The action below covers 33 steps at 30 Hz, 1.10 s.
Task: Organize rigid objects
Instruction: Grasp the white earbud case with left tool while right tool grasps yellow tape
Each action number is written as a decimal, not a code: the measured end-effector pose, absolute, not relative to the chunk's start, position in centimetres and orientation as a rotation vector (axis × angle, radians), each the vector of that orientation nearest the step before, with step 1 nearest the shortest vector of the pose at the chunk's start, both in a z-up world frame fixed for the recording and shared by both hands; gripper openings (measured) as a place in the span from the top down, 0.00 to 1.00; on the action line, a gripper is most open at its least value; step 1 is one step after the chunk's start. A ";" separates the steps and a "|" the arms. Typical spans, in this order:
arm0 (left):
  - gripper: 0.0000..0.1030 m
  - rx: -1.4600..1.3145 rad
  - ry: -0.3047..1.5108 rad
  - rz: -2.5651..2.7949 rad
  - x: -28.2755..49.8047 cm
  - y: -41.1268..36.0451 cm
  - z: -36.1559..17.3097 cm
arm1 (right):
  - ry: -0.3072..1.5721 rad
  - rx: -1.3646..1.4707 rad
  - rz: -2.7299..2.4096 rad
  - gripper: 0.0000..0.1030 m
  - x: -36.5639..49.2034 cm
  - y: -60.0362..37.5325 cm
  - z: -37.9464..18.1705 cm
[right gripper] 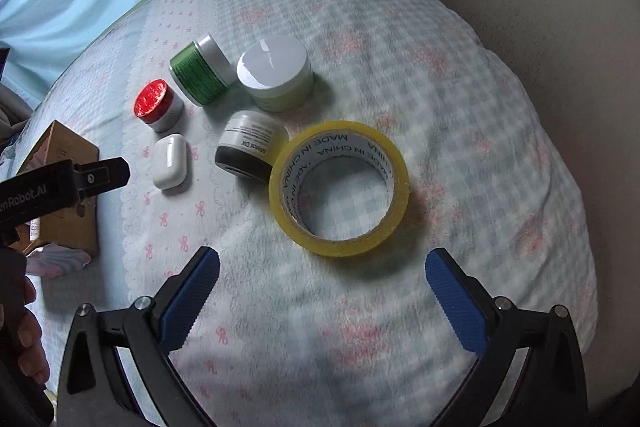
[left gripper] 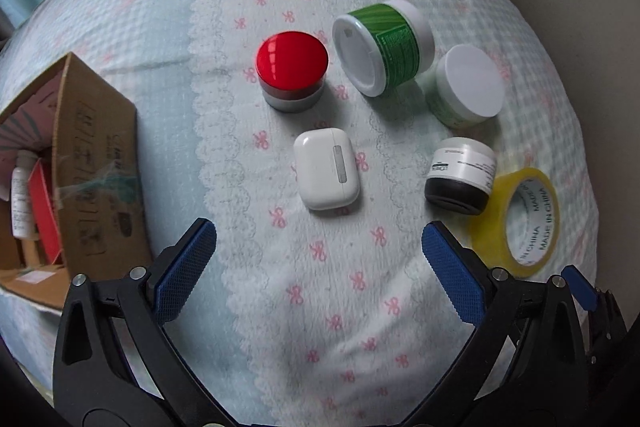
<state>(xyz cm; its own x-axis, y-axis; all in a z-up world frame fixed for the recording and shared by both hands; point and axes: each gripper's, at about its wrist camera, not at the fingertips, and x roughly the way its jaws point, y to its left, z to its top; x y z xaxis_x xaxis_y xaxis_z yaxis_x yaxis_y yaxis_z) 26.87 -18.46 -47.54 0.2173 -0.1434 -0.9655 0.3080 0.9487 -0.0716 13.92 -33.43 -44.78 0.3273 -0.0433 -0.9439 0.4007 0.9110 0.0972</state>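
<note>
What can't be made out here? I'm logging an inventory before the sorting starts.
- Brown cardboard box: contents mostly hidden by its wall and the left wrist view's edge; in the right wrist view the left claw blocks it.
- Black-based white jar: label print too small.
- Green-labelled white tub lying on its side: label text blurred.
- Yellow tape roll: partly behind claw finger.

Yellow tape roll [right gripper: 338, 189], red-lidded jar [left gripper: 292, 71], pink-bowed bedspread [left gripper: 320, 307].

Soft, even daylight, faint shadows, slight motion blur (strong fisheye bending, dark vignetted corners).
</note>
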 end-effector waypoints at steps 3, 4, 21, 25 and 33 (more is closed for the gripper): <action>0.05 0.125 1.325 -0.308 27.6 -18.7 -49.9 | 1.187 0.350 -0.332 0.00 14.2 -33.2 -46.9; 0.07 0.117 1.326 -0.308 27.8 -18.7 -50.6 | 1.181 0.349 -0.344 0.00 14.4 -33.2 -47.5; 0.59 0.188 1.232 -0.288 30.1 -20.4 -53.2 | 1.128 0.298 -0.432 0.05 17.9 -34.9 -50.7; 0.59 0.208 1.246 -0.282 30.2 -20.5 -52.6 | 1.139 0.299 -0.426 0.05 17.8 -35.0 -50.8; 0.60 0.180 1.241 -0.292 30.5 -20.4 -52.5 | 1.143 0.302 -0.427 0.06 17.6 -34.8 -51.0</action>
